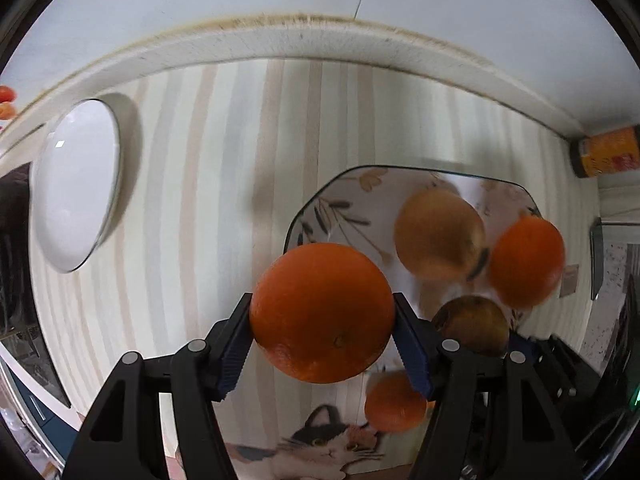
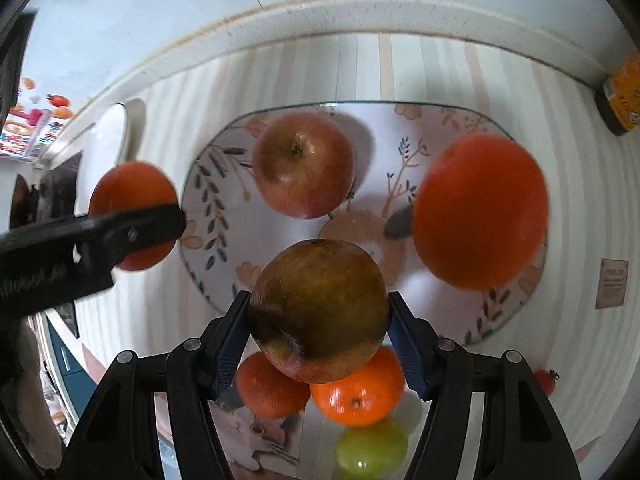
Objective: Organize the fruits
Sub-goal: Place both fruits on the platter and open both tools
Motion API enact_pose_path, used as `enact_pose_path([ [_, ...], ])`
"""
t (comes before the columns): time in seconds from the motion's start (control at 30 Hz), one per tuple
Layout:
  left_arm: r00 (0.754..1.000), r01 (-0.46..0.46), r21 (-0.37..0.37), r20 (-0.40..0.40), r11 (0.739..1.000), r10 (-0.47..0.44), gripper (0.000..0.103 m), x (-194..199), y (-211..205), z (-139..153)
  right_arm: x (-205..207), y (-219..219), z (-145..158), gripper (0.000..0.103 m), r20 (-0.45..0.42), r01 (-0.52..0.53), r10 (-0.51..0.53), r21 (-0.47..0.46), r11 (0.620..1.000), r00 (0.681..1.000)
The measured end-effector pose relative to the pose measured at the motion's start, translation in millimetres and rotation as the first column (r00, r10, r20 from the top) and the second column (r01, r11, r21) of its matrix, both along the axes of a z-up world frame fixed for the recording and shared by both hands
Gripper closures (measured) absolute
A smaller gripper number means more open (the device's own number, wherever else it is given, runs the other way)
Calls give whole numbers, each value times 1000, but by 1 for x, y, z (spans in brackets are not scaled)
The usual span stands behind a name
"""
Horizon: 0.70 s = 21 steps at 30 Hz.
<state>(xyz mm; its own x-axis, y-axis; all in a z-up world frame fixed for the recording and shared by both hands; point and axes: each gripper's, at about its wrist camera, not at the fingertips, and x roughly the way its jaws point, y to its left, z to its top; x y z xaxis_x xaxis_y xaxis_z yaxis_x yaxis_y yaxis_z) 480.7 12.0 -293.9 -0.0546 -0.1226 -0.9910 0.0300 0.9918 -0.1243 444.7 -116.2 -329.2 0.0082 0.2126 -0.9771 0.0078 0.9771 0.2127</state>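
Observation:
My left gripper (image 1: 322,312) is shut on a large orange (image 1: 322,312) and holds it above the striped cloth, left of the floral plate (image 1: 344,200). My right gripper (image 2: 318,312) is shut on a brownish-red apple (image 2: 318,312) above the near rim of that plate (image 2: 224,168). On the plate lie a red apple (image 2: 304,166) and a big orange (image 2: 480,210). The left gripper's arm (image 2: 80,244) and its orange (image 2: 128,188) show at the left of the right wrist view. The held apple (image 1: 472,326) shows in the left wrist view too.
A white oval plate (image 1: 76,184) lies at the far left. Two small oranges (image 2: 356,396) and a green fruit (image 2: 372,448) lie on the cloth below my right gripper. A yellow can (image 1: 608,152) stands at the far right corner. A raised white edge (image 1: 320,40) bounds the back.

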Motion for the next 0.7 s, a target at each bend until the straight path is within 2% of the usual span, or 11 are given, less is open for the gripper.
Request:
enact_pose_path([
  [0.17,996,-5,-12,-84,1000,4,39,19,-3,-30,8,-4,-17,34,-48,24,-24,0,1000,999],
  [0.3,995,-13,-12,-100,1000,11,39,23,-5,-34,13,-7,-20,32,-78,47,-46,15,999,996],
  [0.37,994,-35,-18,-107,999,33,39,24,-4,-35,16,-8,-21,11,-91,50,-48,19,999,995],
  [0.43,994,-33,-20,-103,999,31,39,24,-4,-35,18,-13,-20,9,-99,52,-48,38,998,994],
  [0.47,995,-25,-6,-101,1000,24,31,24,-4,-34,23,-14,-18,9,-102,53,-48,38,998,994],
  [0.5,995,-22,1,-93,1000,22,12,23,-4,-33,24,-15,-17,9,-104,51,-47,35,998,994],
  [0.53,996,-26,-12,-83,1000,25,7,24,-5,-31,24,-17,-15,9,-105,45,-42,30,999,994],
  [0.63,997,-50,-42,-64,998,48,7,21,1,-20,24,-29,-7,9,-106,32,-31,7,999,994],
  [0.7,998,-55,-33,-44,998,54,7,17,4,-13,20,-36,0,9,-94,31,-31,-8,999,995],
])
